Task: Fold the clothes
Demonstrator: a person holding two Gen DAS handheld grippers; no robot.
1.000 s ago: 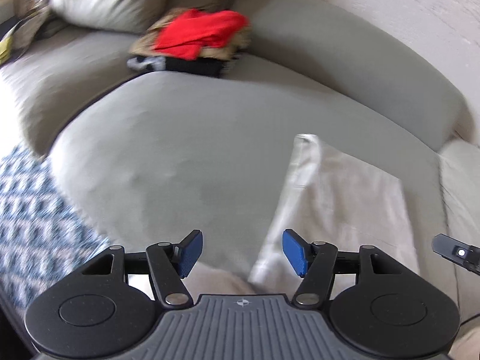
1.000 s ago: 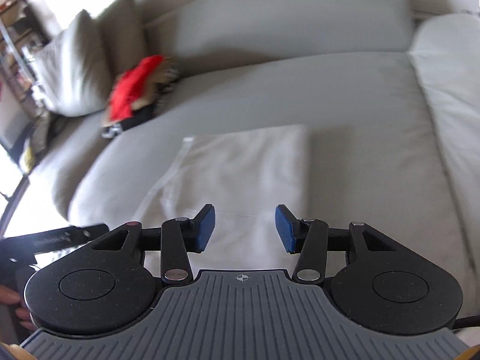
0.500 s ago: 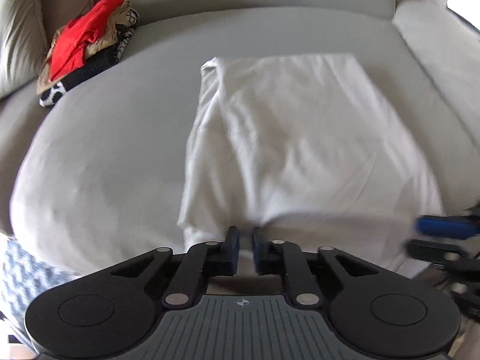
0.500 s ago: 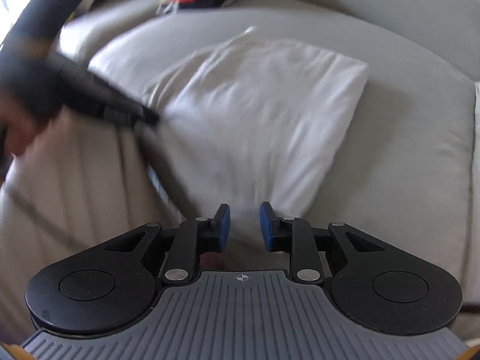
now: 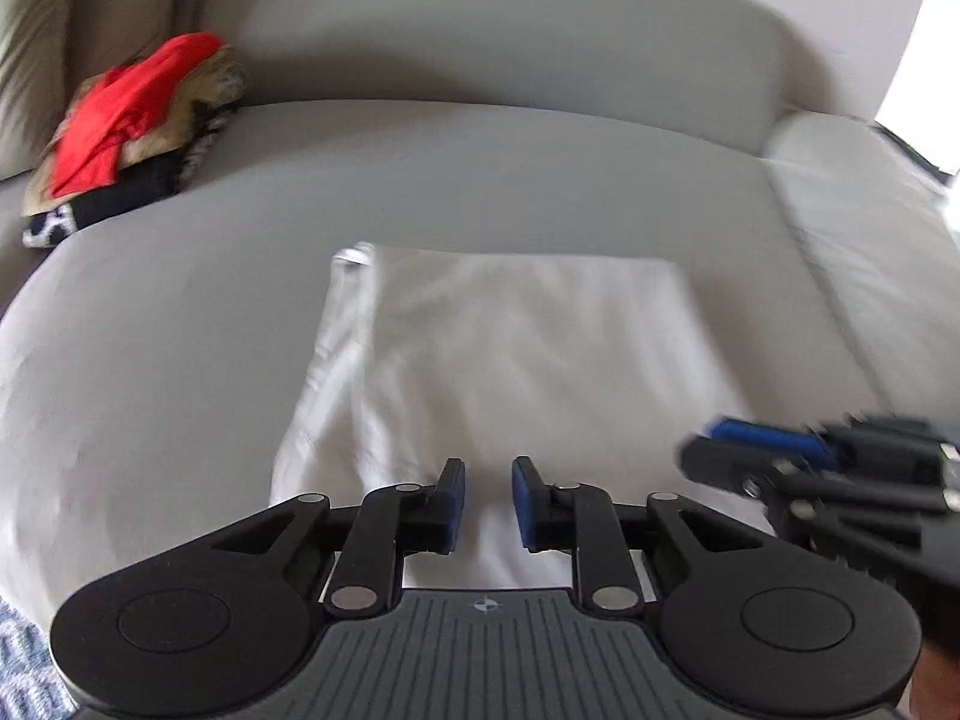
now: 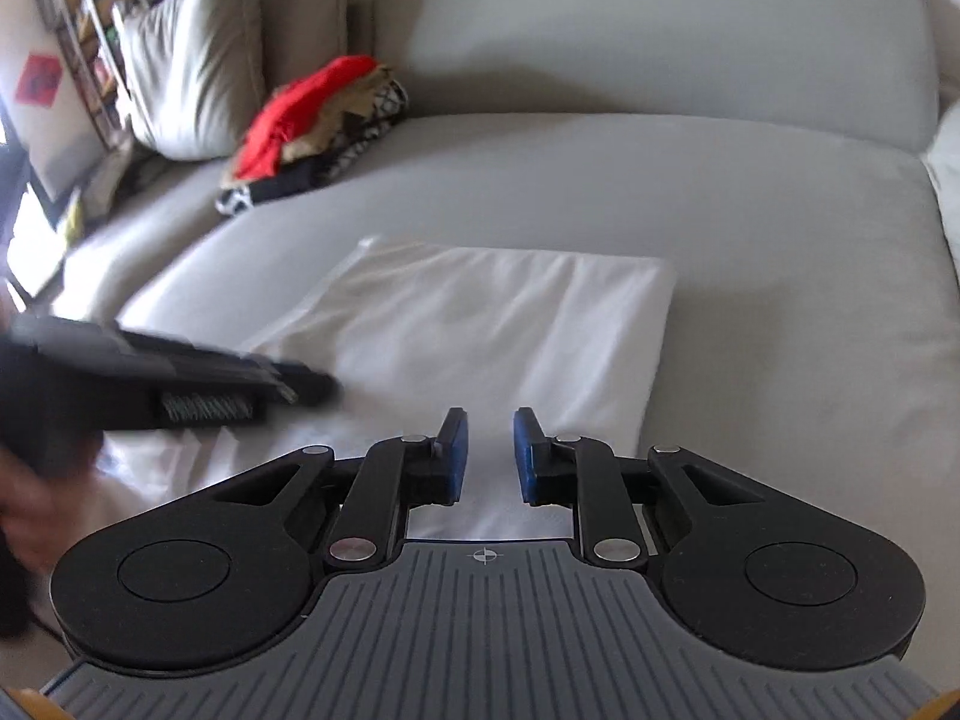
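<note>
Sofa seat [image 5: 180, 312] carrying a white cloth [image 5: 516, 348], which lies flat as a neat rectangle with straight far and right edges; along its left side a looser layer shows beneath the top one, so the cloth appears to be doubled over at least once. Left tool [image 5: 487, 501] sits low at the near edge of the cloth, its blue pads parted by a narrow gap with white fabric visible between them — whether any cloth is actually pinched cannot be told, and the jaws read as slightly open rather than clamped. Right tool [image 6: 489, 453] stands likewise at the near edge, further to the right, pads apart by a similar gap and nothing clearly held. Placing both tools side by side along one edge suits either lifting that edge for a further fold or letting it go after one; the scene fits both. A heap of other clothes [image 6: 312, 132] — red on top, tan and black-and-white below — rests well apart at the back left of the seat, near a loose cushion [image 6: 192, 60], leaving the working area free. Motion blur softens each tool as seen from the other's camera.
</note>
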